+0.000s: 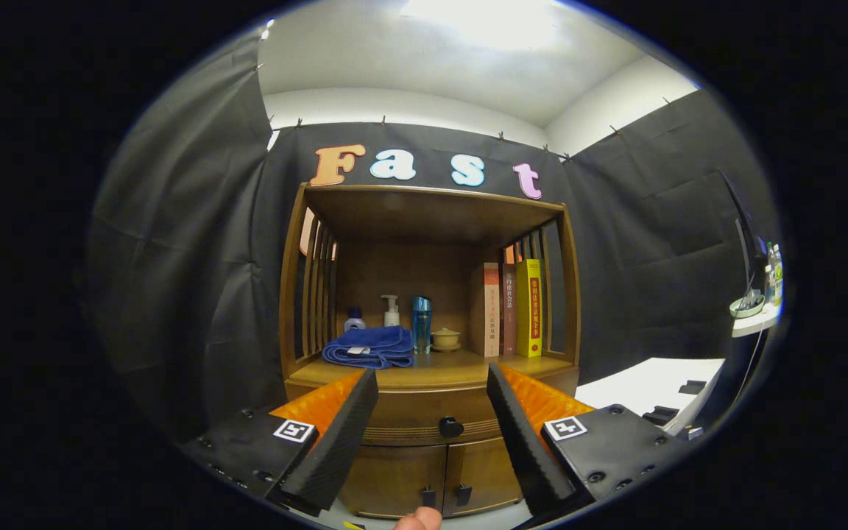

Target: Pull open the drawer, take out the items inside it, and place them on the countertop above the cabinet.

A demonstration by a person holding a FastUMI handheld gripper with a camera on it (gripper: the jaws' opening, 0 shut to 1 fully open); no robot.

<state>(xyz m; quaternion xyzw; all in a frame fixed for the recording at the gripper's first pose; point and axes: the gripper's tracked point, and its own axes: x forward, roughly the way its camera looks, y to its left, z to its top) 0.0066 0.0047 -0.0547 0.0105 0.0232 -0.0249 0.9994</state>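
Your hand-held gripper (431, 383) is spread wide, holding nothing. The drawer (424, 414) is shut, w/ its dark knob (450, 427) between the fingers, just ahead at 12 o'clock. Pinch that knob: it's small, hard, prob. slick, so center it on the pads and pull straight back; a wood drawer should slide stiffly. Contents unseen, can't judge weight. The tabletop (431, 369) above carries a folded towel (370, 347) at 11, w/ books (506, 309) at 1.
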